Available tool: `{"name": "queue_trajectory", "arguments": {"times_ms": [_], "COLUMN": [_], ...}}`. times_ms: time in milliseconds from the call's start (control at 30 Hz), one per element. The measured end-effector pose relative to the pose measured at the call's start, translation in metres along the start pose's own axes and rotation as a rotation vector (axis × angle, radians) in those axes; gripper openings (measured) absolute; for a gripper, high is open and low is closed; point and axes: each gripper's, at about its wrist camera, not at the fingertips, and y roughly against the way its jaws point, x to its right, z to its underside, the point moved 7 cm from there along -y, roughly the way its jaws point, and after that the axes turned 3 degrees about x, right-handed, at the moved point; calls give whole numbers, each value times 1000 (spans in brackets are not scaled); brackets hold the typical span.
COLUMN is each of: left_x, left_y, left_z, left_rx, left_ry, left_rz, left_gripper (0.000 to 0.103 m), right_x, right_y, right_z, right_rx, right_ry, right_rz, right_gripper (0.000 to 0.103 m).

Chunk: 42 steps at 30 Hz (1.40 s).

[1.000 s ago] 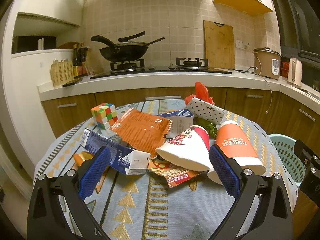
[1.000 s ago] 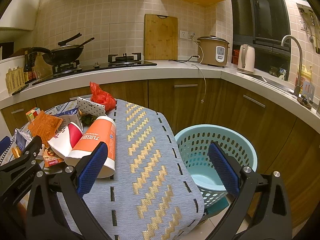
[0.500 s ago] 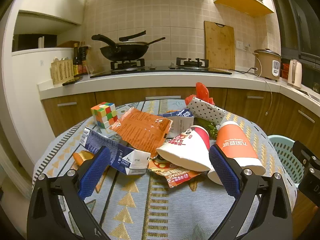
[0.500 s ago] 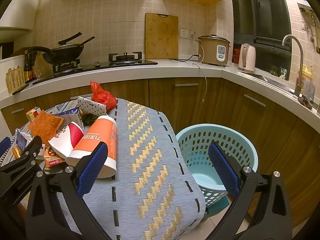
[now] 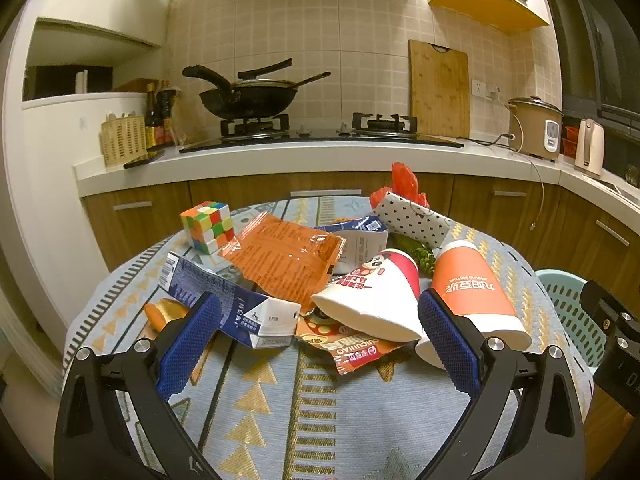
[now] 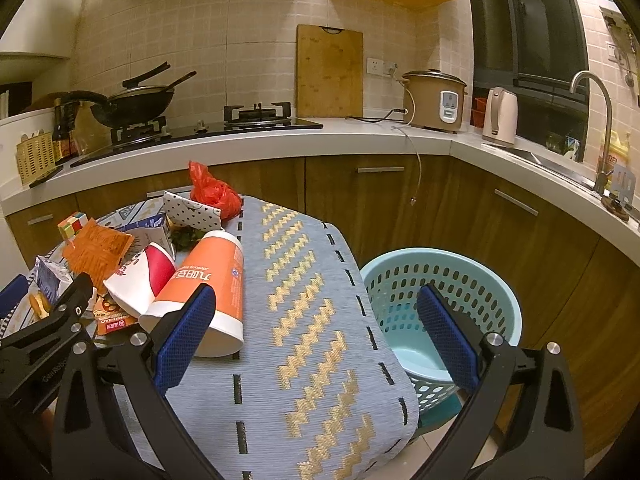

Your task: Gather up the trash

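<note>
Kitchen table (image 5: 320, 420) holds litter (basket (image 6: 440, 280) beside); both tongs spread, empty.

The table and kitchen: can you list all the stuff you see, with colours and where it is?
Cups: 2, orange and red-white, lying on table.
Cartons: 2, blue-white, left and middle.
Wrappers: 2, orange, on and under the pile.
Puzzle cube: 1, multicoloured, far left.
Dotted box: 1, white, far side.
Bag: 1, red, far edge.
Basket: 1, teal, on the floor right.
Wok: 1, black, stove.
Left tongs: open.
Right tongs: open.
</note>
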Motion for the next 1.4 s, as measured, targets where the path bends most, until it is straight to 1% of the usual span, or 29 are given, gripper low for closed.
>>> {"name": "queue_trajectory", "arguments": {"times_ms": [533,700,900,1000,1067,1100,1133,1167,1200,1233,1267,1333,1400], "left_x": [1,1,-1,-2,-5,-7,-12,-17,-26,-33,-43,-63,-84], "left_y": [0,0,-1,-1,-1,0,3,4,6,6,5,3,0], "left_z": [2,2,2,3,10,12,14,14,14,12,10,6,2], "left_rx": [-3,-3,-5,-20,-66,-79,-92,-99,-109,-112,-116,-138,-150], "left_ry": [2,3,12,28,46,53,54,57,64,69,76,97,114], "left_rz": [1,1,-7,7,40,56,66,67,67,62,50,41,30], "left_gripper": [96,96,96,96,95,95,95,95,95,95,95,95,95], "right_x": [1,-5,-7,-8,-11,-13,-16,-19,-24,-28,-32,-43,-51], "right_y": [-1,2,-1,-2,-1,-1,-1,0,-1,-2,-3,-4,-4], "right_z": [1,1,2,1,-3,-6,-7,-9,-11,-12,-13,-13,-14], "right_rx": [-3,15,0,-6,-6,-2,0,-3,-8,-13,-20,-35,-39], "right_ry": [-6,20,12,5,10,12,16,23,33,39,45,44,48], "right_rz": [3,1,-4,-15,-29,-38,-47,-58,-70,-80,-94,-137,-161], "right_gripper": [95,95,95,95,94,93,87,79,74,63,57,57,57]}}
